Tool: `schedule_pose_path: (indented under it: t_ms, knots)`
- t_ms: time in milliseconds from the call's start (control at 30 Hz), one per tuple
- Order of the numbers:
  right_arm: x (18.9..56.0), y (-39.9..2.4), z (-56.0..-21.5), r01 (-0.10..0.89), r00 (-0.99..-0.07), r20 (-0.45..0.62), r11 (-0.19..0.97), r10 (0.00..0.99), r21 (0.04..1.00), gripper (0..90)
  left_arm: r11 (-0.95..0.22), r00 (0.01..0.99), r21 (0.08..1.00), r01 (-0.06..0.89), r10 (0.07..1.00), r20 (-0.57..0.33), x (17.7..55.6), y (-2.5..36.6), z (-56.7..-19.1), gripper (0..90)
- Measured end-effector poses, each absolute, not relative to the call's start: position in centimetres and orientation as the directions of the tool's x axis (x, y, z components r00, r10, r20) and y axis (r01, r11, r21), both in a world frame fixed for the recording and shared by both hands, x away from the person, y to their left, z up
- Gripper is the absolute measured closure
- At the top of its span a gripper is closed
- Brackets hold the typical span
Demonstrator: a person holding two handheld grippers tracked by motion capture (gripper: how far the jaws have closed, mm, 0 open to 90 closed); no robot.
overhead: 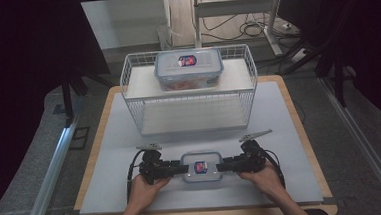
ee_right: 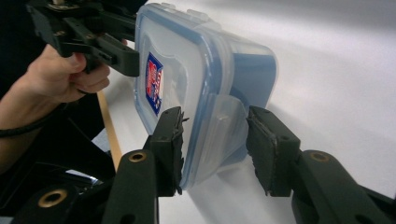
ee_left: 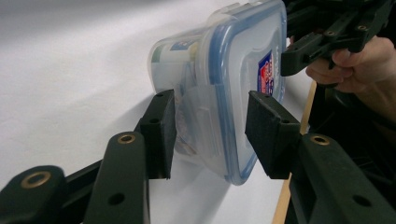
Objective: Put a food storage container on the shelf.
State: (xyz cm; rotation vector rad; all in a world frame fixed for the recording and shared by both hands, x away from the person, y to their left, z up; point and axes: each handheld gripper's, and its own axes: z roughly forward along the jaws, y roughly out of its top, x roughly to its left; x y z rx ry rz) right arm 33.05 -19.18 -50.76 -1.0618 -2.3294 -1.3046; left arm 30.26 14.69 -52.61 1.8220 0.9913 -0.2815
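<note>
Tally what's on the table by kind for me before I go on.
Lidded plastic containers: 2, a small one between the left claw and right claw, a larger one on the rack's top shelf
White wire racks: 1
Handheld claws: 2
Total: 5

text: none legible | small box lid (overhead: 200,167): red-blue label, print too small | large box lid (overhead: 187,61): same label, unreadable
</note>
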Motion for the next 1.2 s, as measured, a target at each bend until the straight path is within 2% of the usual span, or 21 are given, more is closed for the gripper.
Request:
schedule_pose_path:
  t_ms: [267, 500, 667, 1200]
  knots:
    - [33.2, -19.4, -50.9, 0.721, -0.686, 0.57, 0.313, 0.452, 0.619, 58.4, -0.121, 0.613, 0.641, 0.758, 0.467, -0.637, 30.5, 15.2, -53.2, 55.3]
    - [33.1, -19.4, -50.3, 0.711, -0.692, 0.563, 0.294, 0.451, 0.639, 58.9, -0.117, 0.638, 0.673, 0.73, 0.468, -0.611, 30.6, 15.3, -52.1, 55.3]
    - [33.2, -19.6, -48.9, 0.682, -0.717, 0.545, 0.275, 0.434, 0.678, 58.9, -0.073, 0.661, 0.711, 0.7, 0.443, -0.605, 30.7, 15.8, -50.7, 57.4]
    - [34.7, -19.6, -44.3, 0.645, -0.737, 0.517, 0.226, 0.435, 0.73, 58.9, -0.079, 0.705, 0.767, 0.637, 0.462, -0.538, 31.9, 15.7, -46.1, 57.4]
